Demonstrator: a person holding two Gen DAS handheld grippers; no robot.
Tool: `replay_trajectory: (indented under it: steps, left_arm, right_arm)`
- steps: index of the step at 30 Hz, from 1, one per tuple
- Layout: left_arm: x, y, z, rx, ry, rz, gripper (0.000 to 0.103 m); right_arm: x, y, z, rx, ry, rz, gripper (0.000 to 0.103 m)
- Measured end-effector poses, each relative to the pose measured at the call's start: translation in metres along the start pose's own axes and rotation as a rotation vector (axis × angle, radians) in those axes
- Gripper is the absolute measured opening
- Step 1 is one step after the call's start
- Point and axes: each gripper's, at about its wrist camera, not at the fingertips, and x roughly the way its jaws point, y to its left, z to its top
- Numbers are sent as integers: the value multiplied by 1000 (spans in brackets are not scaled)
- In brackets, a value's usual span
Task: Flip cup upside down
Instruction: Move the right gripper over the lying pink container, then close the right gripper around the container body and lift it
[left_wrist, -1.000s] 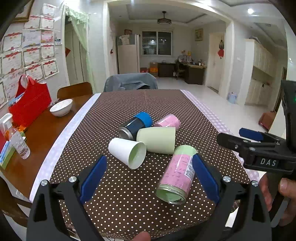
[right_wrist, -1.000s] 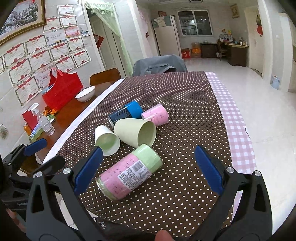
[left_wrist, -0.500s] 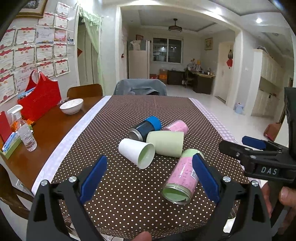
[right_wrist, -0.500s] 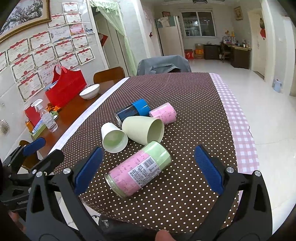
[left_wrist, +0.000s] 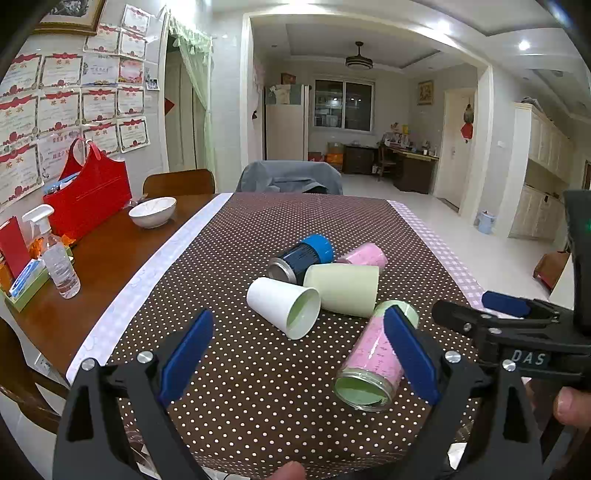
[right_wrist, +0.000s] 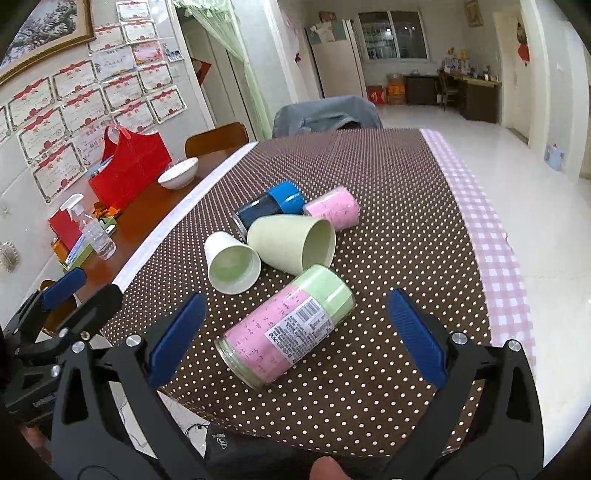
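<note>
Dining table (left_wrist: 122, 258) of brown wood, partly covered by a brown polka-dot tablecloth (left_wrist: 258, 369) with a pink check border on the right; open living area behind.

Left to right, as seen from the left wrist: red bag (left_wrist: 88, 199), spray bottle (left_wrist: 55, 258) and white bowl (left_wrist: 152, 211) sat on the bare wood, well apart from the work area. On the cloth, five cups lay on their sides in a loose cluster. White paper cup (left_wrist: 283, 307) was leftmost, mouth toward the camera. Behind it lay a dark cup with blue base (left_wrist: 301, 254); beside that, a pale green cup (left_wrist: 343, 288) touching the white one, with a pink cup (left_wrist: 364, 254) behind it. Nearest the right was a pink-and-green labelled cup (right_wrist: 288, 328), mouth toward the table's near edge.

Left gripper (left_wrist: 295, 354) was spread wide, holding nothing, short of the white cup. Right gripper (right_wrist: 295, 332) was likewise fully apart and empty, its pads flanking the labelled cup in view but not touching it; height above it unclear.

Progress: no cup was upside down or gripped. Which cup is the target cannot be told; the right gripper's framing suggests the labelled one. Grasp, lift, rotation and placement all remained.
</note>
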Motion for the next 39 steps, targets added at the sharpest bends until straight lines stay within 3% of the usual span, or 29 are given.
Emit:
replay_trajectory:
  steps: [8, 20, 31, 35, 38, 39]
  left_arm:
    - [16, 8, -8, -4, 17, 37, 92]
    - [43, 18, -22, -23, 71, 16, 92]
    - [59, 40, -31, -70, 101, 11, 92]
    - [62, 45, -31, -79, 106, 14, 92]
    - [63, 45, -31, -79, 107, 15, 92]
    - [64, 44, -31, -78, 107, 13, 92]
  right_arm:
    - [34, -12, -2, 112, 114, 5, 97]
    - [89, -31, -4, 336, 330, 32, 97]
    - [107, -30, 4, 469, 387, 27, 97]
    - [121, -28, 2, 479, 425, 10, 90]
    - [126, -29, 2, 478, 429, 10, 76]
    - [127, -29, 2, 479, 428, 20, 76]
